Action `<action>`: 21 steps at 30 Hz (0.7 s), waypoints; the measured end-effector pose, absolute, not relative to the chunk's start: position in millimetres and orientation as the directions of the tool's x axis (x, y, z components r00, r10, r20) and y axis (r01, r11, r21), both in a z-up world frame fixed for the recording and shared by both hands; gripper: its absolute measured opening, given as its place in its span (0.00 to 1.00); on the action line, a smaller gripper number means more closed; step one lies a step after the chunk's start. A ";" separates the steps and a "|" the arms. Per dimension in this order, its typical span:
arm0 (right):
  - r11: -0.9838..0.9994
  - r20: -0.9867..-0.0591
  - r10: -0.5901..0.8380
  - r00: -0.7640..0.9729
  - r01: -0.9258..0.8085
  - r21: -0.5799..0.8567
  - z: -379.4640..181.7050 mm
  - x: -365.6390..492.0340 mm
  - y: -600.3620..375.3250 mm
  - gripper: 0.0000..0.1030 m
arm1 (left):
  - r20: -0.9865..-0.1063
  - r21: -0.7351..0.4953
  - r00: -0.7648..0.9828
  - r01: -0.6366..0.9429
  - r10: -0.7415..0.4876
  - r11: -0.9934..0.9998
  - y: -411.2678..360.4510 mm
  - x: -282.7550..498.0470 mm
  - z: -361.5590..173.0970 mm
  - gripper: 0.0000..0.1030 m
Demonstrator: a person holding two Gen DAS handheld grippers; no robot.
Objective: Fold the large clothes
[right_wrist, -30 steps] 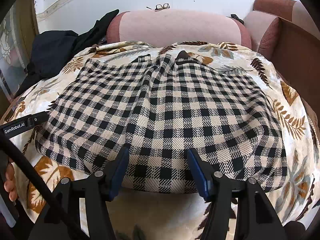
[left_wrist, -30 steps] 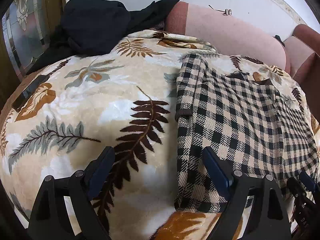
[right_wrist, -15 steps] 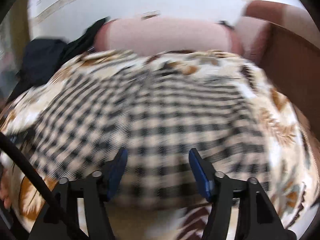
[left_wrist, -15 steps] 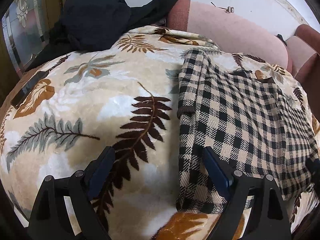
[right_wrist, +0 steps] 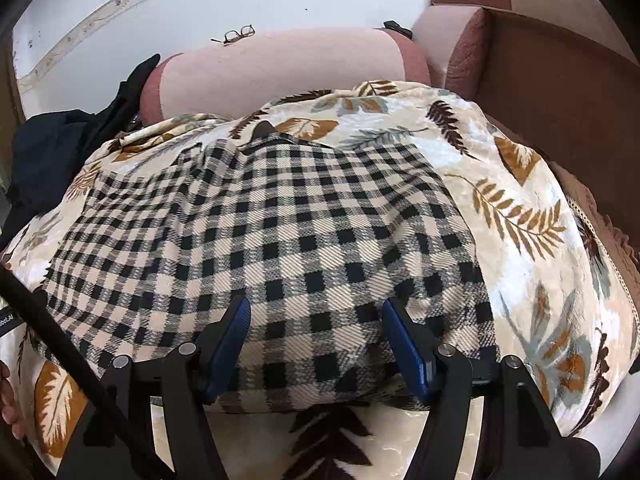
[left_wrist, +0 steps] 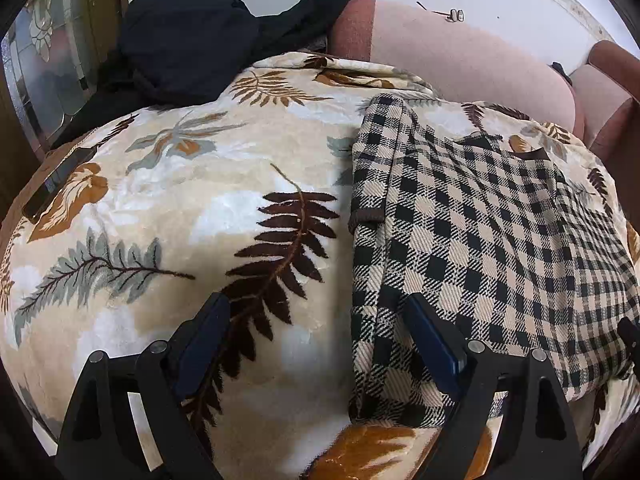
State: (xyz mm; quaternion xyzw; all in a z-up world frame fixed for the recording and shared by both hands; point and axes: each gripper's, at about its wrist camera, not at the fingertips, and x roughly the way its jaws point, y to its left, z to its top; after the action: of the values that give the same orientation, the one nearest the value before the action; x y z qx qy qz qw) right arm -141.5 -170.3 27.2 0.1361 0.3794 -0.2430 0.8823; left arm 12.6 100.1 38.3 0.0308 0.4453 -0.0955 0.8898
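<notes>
My left gripper spread, empty, over the garment's left folded edge on the blanket. Right gripper just widened, straddling the near hem. Thick, soft weave; likely sags. I'd pinch hem corners.

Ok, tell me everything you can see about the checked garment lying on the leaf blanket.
The checked garment is a thick woven piece in black and cream checks with dark brown trim at its edges. It lies flat and partly folded on the leaf-print blanket, one long folded edge running down its left side in the left wrist view. The left gripper straddles that edge and the right gripper stands over the near hem, both open, gripping nothing.
</notes>
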 end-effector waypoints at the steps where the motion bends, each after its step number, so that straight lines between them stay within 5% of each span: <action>1: 0.848 -0.738 -0.323 0.593 0.527 0.053 26.2 -140.8 -168.3 0.70 | -0.798 -0.030 0.586 0.197 -0.143 0.980 100.3 12.6 38.3 0.86; 21: 0.920 -0.746 -0.241 0.621 0.392 0.029 23.0 -127.2 -125.6 0.70 | -0.785 -0.031 0.602 0.194 -0.144 0.980 102.4 11.0 44.1 0.85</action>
State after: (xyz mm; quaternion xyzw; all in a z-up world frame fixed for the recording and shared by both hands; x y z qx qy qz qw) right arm -127.2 -125.6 23.0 0.0947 0.3981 -0.1766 0.8952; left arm 11.0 102.4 44.1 0.0288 0.4359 -0.0945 0.8946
